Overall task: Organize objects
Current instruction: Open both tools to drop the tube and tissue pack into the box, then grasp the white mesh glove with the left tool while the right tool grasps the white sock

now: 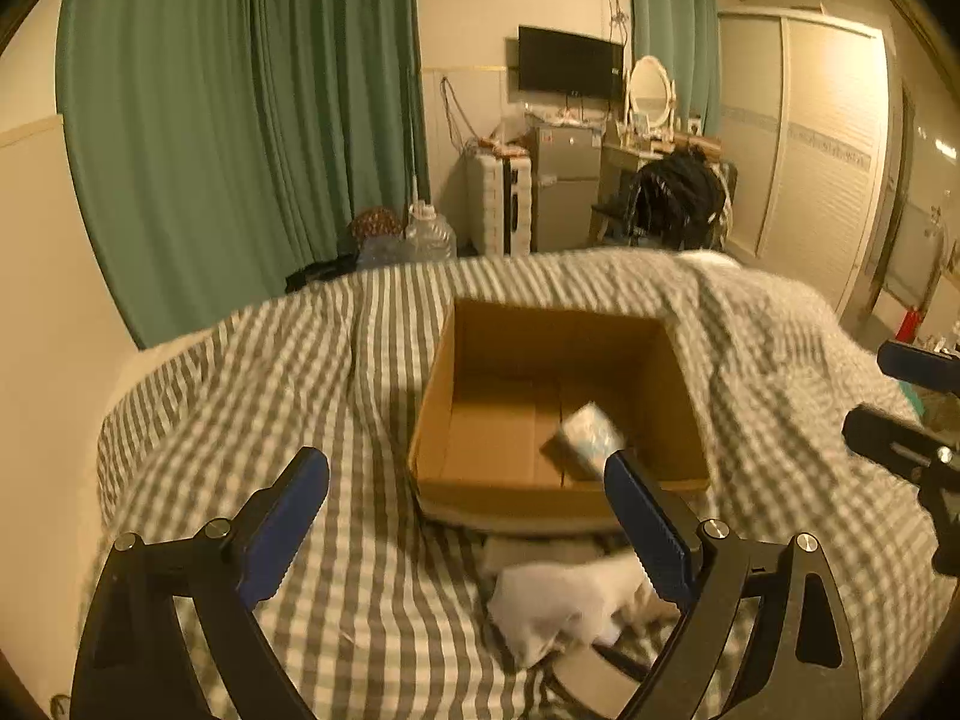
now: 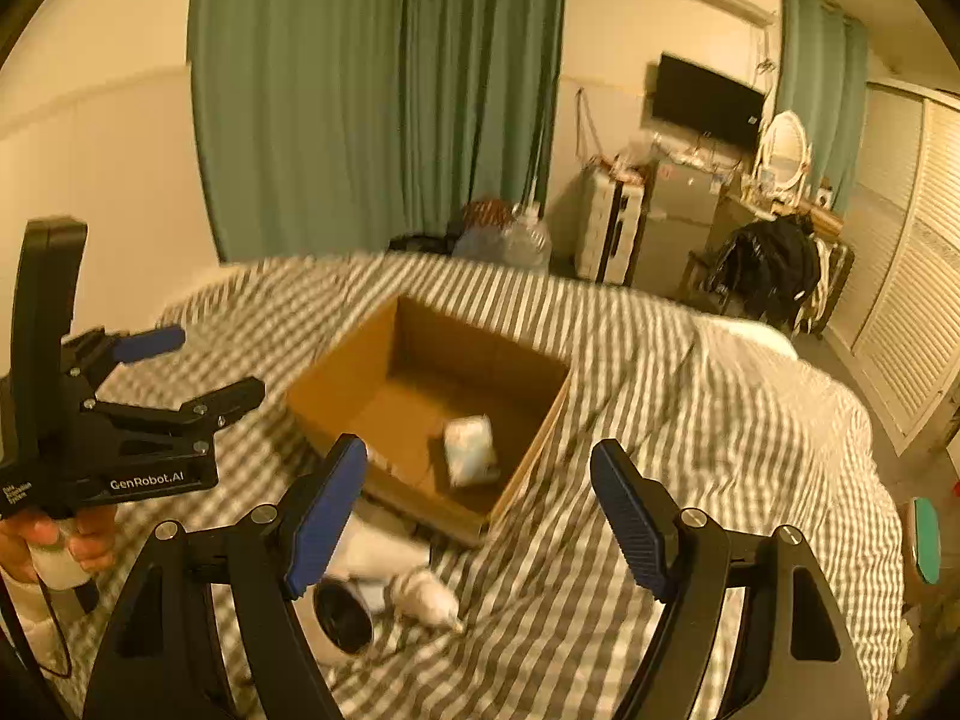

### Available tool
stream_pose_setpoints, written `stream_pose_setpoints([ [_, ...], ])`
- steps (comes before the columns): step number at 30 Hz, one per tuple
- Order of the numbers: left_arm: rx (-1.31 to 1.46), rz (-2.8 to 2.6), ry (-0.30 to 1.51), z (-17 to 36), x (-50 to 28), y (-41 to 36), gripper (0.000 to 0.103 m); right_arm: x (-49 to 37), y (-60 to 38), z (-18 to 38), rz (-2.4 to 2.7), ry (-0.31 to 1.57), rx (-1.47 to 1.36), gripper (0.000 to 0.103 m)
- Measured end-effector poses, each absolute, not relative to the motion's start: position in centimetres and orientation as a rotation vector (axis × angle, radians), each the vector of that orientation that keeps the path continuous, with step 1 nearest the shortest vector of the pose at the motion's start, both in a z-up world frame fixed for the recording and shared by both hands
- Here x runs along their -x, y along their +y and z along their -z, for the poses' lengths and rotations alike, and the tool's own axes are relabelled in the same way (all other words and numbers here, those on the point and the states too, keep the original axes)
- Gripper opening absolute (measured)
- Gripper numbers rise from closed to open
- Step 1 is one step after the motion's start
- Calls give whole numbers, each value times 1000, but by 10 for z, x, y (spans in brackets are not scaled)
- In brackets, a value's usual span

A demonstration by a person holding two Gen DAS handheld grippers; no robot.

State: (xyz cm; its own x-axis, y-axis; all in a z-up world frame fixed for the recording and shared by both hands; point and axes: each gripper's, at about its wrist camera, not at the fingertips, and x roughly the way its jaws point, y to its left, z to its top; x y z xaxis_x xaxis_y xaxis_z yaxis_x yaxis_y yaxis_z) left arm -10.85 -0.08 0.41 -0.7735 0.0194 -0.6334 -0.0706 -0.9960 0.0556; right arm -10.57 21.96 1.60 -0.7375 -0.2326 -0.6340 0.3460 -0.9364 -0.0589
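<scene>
An open cardboard box (image 1: 480, 450) sits on the striped bed; it also shows in the right wrist view (image 2: 360, 372). A small white-and-blue packet (image 1: 591, 435) lies inside it, also seen from the right (image 2: 471, 450). My left gripper (image 1: 468, 480) is open and empty, held above the bed just in front of the box. My right gripper (image 2: 480, 480) is open and empty, above the box's near right corner. A crumpled white cloth (image 1: 570, 600) lies on the bed before the box. A white cylinder with a dark opening (image 2: 339, 618) and a small white bundle (image 2: 426, 600) lie there too.
The grey-and-white striped bedcover (image 1: 300, 390) covers the whole bed. Green curtains (image 1: 240, 120) hang behind. A fridge, dresser with mirror, TV and a dark bag on a chair (image 1: 678, 198) stand at the far wall. The left gripper (image 2: 156, 372) shows in the right view.
</scene>
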Motion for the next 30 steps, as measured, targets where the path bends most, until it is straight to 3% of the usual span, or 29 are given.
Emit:
stream_pose_setpoints([
  [14, 1322, -2648, 159, 108, 118, 23, 96, 139, 217, 118, 2457, 294, -1334, 77],
  [25, 1444, -2441, 246, 151, 143, 48, 96, 157, 232, 144, 2415, 109, -1439, 77],
  [30, 1405, -2438, 226, 149, 139, 46, 80, 157, 225, 147, 2401, 131, -1447, 77],
])
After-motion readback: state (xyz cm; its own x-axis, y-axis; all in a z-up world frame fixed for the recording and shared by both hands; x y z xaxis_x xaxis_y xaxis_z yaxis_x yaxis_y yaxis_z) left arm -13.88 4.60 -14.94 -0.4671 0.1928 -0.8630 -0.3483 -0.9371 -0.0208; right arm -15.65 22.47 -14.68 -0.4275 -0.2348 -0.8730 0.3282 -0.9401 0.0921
